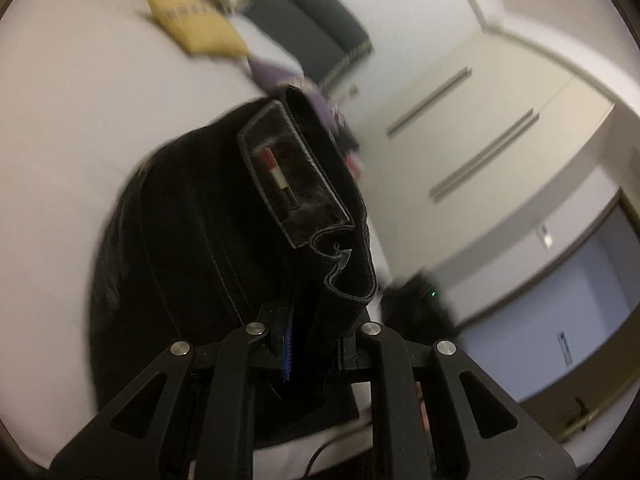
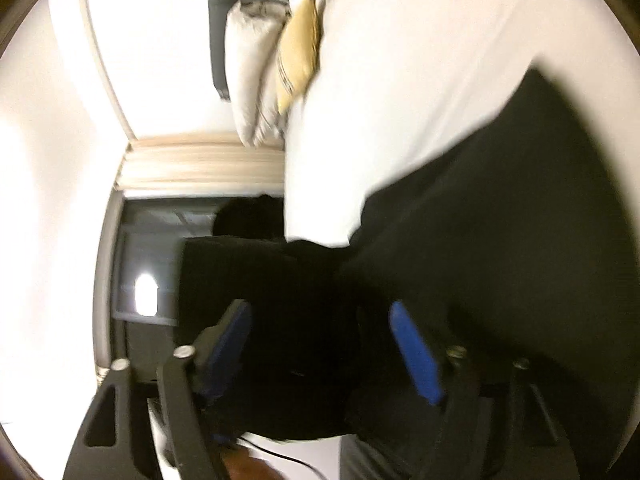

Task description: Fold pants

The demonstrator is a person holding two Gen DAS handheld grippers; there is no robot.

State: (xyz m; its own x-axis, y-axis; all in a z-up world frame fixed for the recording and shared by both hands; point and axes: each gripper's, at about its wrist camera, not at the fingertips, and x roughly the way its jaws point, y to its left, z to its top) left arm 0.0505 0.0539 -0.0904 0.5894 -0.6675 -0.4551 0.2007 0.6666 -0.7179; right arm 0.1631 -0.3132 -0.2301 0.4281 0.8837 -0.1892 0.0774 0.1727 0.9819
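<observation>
Pants of black heavy denim (image 1: 208, 240), waistband patch showing, hang from my left gripper (image 1: 310, 344), whose blue-padded jaws are pinched together on the fabric by the fly; the cloth rises toward twelve o'clock in that view and spills toward nine onto the white bedsheet (image 1: 80, 100). My right gripper (image 2: 320, 344) stands with its jaws wide apart; dark cloth lies between the blue pads (image 2: 416, 356) but, as far as the blur allows, neither pad presses it. In the right view the garment's long axis runs from six toward two o'clock across the bed. I judge the left hand owns the waist, so the right must re-grip nearby.
</observation>
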